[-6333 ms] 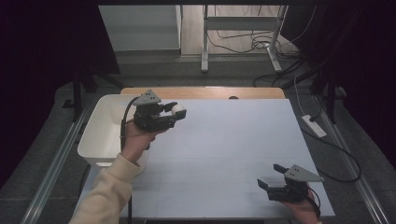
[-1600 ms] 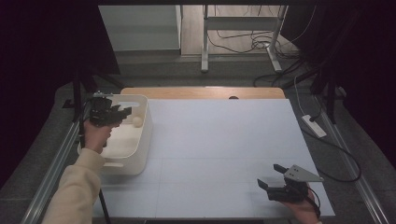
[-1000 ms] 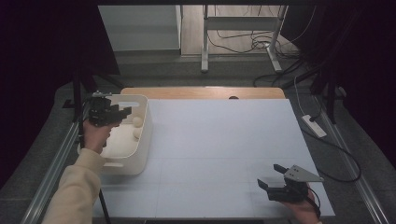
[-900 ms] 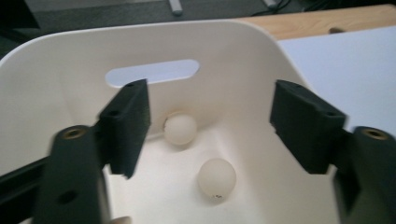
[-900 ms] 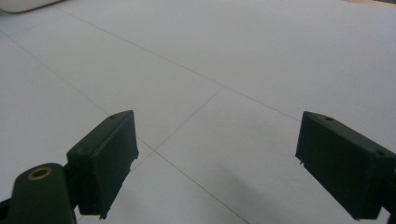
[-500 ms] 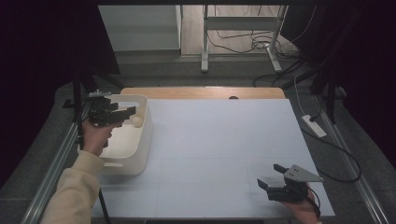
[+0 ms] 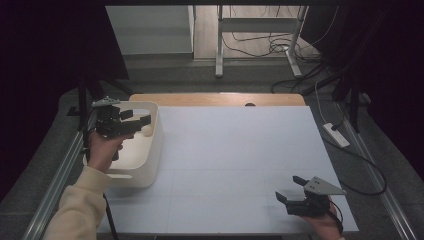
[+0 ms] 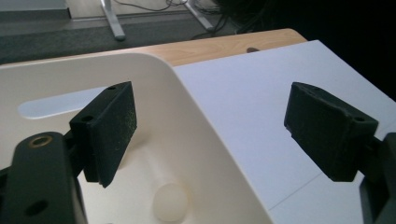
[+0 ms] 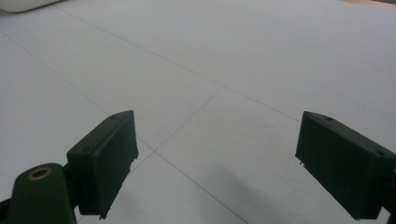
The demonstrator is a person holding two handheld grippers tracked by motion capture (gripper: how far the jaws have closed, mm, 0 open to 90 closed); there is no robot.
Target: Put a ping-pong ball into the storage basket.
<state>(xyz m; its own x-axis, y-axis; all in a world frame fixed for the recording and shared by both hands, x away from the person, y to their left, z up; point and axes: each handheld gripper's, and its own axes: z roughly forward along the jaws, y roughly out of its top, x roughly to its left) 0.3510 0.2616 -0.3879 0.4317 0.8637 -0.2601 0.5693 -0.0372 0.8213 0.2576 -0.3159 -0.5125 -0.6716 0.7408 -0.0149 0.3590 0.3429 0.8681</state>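
The left gripper [image 7: 141, 121] hangs over the tub [image 7: 156, 145] at the table's left edge. Its jaws have just been opening & now stand wide apart w/ nothing between them. The ball [image 7: 147, 130] lies on the tub floor, right under the jaw tips. In the left gripper view the ball [image 8: 171, 202] sits loose at the bottom, near the tub wall [image 8: 201, 140], not touching either pad.

A sec ago the jaws were closer together at about the same spot, so the ball looks dropped in. That bit seems done.

The right gripper [image 7: 291, 193] waits low at the near right of the white mat [image 7: 240, 150], jaws spread, holding nothing.

Prob next: left hand pulls back out.
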